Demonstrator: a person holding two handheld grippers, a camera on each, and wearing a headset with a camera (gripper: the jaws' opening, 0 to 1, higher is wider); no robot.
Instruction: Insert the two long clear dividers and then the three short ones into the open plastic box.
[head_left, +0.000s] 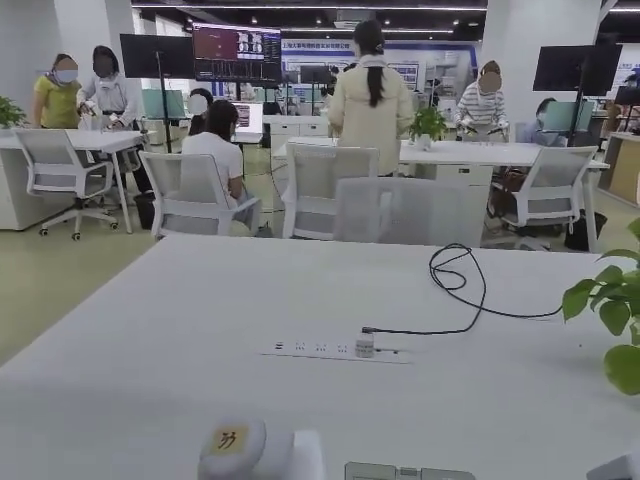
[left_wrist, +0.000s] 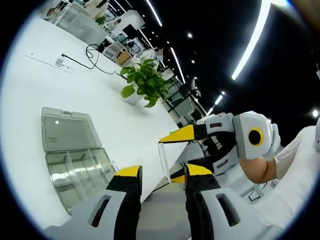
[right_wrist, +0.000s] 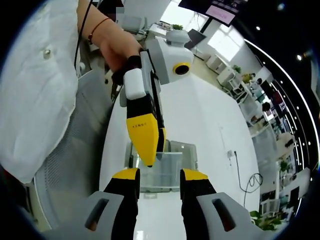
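Observation:
The open plastic box (left_wrist: 75, 172) lies flat on the white table (left_wrist: 45, 85), lid (left_wrist: 67, 131) folded back, with clear dividers marking off several compartments in its tray. In the right gripper view the box (right_wrist: 167, 175) sits just beyond my right gripper (right_wrist: 160, 175), whose jaws stand apart. My left gripper (left_wrist: 159, 172) is open with nothing between its jaws, off the table's near edge. Both grippers face each other: the right gripper (left_wrist: 166, 160) shows its yellow tips spread, with a clear upright sheet (left_wrist: 163, 165) at them. The left gripper (right_wrist: 150, 159) hangs over the box's near side.
A power strip (head_left: 335, 348) and a black cable (head_left: 470, 290) lie mid-table. A potted plant (left_wrist: 142, 82) stands at the table's right side. White chairs (head_left: 200, 195) and several people fill the room beyond. A gripper's white cap (head_left: 232, 448) shows at the bottom edge.

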